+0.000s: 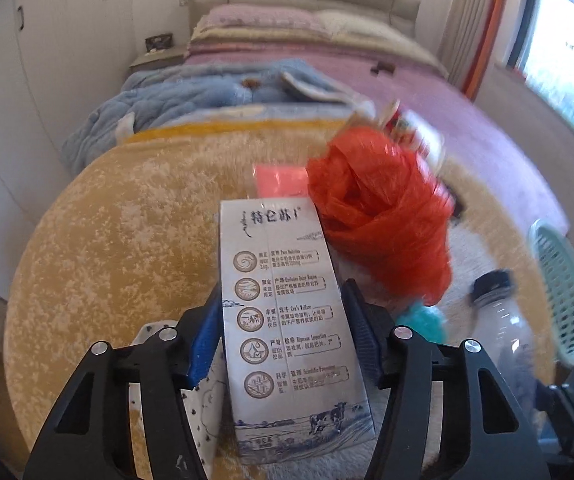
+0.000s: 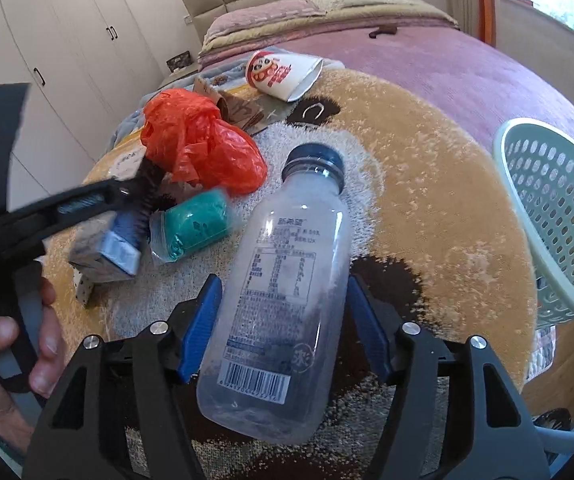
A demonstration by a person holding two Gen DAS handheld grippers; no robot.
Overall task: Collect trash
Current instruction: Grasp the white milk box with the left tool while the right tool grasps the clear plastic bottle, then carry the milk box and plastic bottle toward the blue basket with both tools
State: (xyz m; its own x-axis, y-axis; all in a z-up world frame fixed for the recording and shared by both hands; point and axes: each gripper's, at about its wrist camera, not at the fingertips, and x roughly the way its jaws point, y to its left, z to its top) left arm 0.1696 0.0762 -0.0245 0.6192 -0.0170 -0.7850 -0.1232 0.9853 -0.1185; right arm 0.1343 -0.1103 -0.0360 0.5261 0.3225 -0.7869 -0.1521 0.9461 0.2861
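Looking along your left gripper, you have its jaws clamped on a milk carton, held over the yellow blanket. Just beyond it lies a red bag, with the bottle and basket to the right.

From your right wrist, the right gripper grips the clear bottle on both sides. The basket stands right; the red bag, a teal wad and a paper cup lie beyond.
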